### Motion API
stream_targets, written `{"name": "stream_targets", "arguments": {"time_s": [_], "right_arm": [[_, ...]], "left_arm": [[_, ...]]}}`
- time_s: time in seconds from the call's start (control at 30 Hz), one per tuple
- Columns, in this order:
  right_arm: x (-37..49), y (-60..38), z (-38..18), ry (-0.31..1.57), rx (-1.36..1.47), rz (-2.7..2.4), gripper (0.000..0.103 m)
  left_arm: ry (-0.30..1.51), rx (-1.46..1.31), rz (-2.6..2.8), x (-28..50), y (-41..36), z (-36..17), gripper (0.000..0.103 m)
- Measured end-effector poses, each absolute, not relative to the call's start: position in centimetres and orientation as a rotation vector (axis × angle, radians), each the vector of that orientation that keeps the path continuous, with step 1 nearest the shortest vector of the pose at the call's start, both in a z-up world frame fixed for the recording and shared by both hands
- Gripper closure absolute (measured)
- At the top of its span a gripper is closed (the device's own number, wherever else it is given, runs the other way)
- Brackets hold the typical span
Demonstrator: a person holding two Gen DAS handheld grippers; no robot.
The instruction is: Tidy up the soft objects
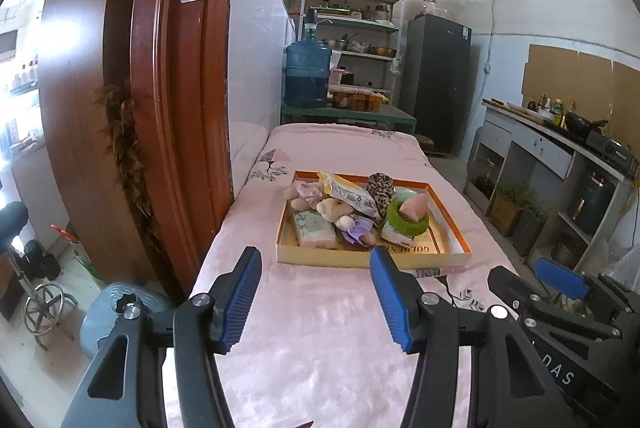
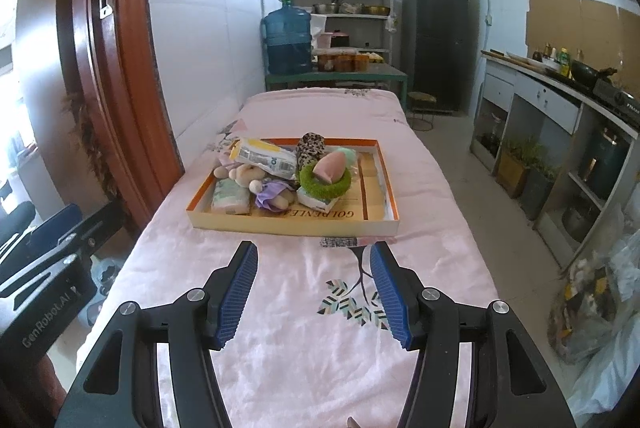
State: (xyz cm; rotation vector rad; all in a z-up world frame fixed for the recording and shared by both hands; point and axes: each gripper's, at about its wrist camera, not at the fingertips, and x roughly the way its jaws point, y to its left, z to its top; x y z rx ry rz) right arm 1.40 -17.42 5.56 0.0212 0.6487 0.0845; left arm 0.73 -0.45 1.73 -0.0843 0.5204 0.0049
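A shallow orange-rimmed box point(image 1: 452, 224) point(image 2: 390, 188) sits on the pink cloth of a long table. It holds a plush bear in a purple dress point(image 1: 340, 214) point(image 2: 256, 180), a yellow-white packet point(image 1: 352, 194) point(image 2: 264, 154), a leopard-print roll point(image 1: 380, 188) point(image 2: 310, 148), a green fuzzy ring point(image 1: 408, 222) point(image 2: 326, 182) with a pink soft piece on it, and tissue packs point(image 1: 314, 232) point(image 2: 230, 198). My left gripper point(image 1: 316, 292) is open and empty, short of the box. My right gripper point(image 2: 314, 288) is open and empty, also short of the box.
The pink cloth point(image 1: 320, 348) point(image 2: 304, 328) covers the table in front of the box. A wooden door frame point(image 1: 176, 108) stands at the left. A blue water jug point(image 1: 306, 72), shelves, a dark fridge point(image 2: 436, 40) and a kitchen counter point(image 2: 560, 96) lie beyond and to the right.
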Motion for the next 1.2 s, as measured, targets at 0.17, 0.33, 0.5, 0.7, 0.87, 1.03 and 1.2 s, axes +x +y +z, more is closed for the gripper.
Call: {"name": "stream_targets", "arguments": {"time_s": [0.17,0.33,0.5,0.7,0.87,1.03,1.2], "right_arm": [[1.1,-17.3,5.7,0.645,0.025,0.082,0.043],[0.7,-16.9,6.0,0.635,0.023,0.074,0.043],[0.2,-16.8,6.2,0.623,0.017,0.072,0.043],[0.0,-16.8,6.5,0.624,0.021,0.074,0.043],[0.0,-16.7,6.5,0.623,0.02,0.073,0.043],[0.0,-16.7,6.5,0.623,0.022,0.073,0.043],[0.0,-16.8,6.5,0.623,0.021,0.073,0.043]], "left_arm": [[0.514,-0.075,0.002,0.1,-0.6,1.8,0.047],[0.515,-0.076,-0.006,-0.1,-0.7,1.8,0.047],[0.522,-0.07,-0.005,-0.1,-0.7,1.7,0.047],[0.523,-0.064,-0.008,-0.2,-0.7,1.7,0.047],[0.523,-0.063,-0.008,-0.2,-0.7,1.6,0.047],[0.523,-0.064,-0.008,-0.3,-0.7,1.6,0.047],[0.523,-0.063,-0.01,-0.3,-0.7,1.6,0.047]]}}
